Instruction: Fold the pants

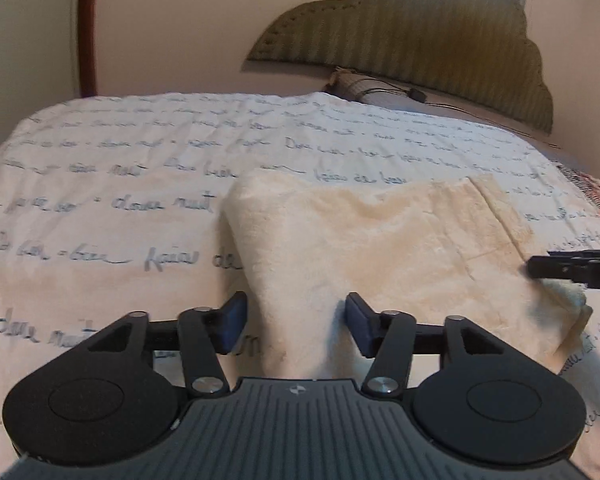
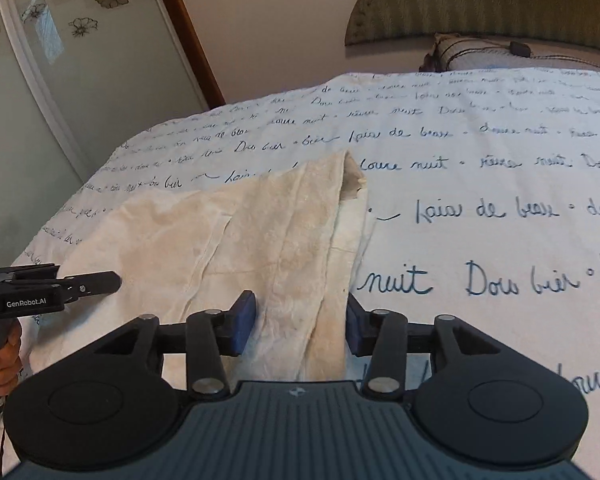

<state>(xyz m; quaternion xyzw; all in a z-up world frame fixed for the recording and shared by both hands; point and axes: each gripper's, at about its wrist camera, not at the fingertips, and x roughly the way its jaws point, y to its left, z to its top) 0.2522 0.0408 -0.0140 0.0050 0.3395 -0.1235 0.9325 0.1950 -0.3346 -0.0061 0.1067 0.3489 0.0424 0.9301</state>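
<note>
Cream fleece pants (image 1: 380, 248) lie folded on a white bedspread with blue handwriting (image 1: 120, 152). My left gripper (image 1: 296, 322) is open, with its blue pads on either side of the pants' near left corner. In the right wrist view the pants (image 2: 236, 232) lie left of centre. My right gripper (image 2: 300, 326) is open around their near right edge. The left gripper also shows from the side at the left of the right wrist view (image 2: 100, 282). The right gripper's fingers (image 1: 572, 268) enter the left wrist view from the right.
A green scalloped headboard (image 1: 412, 28) and a pillow with a black cable (image 1: 380, 90) stand at the bed's far end. A glass door with flower prints (image 2: 60, 60) and a brown frame stands to the left of the bed.
</note>
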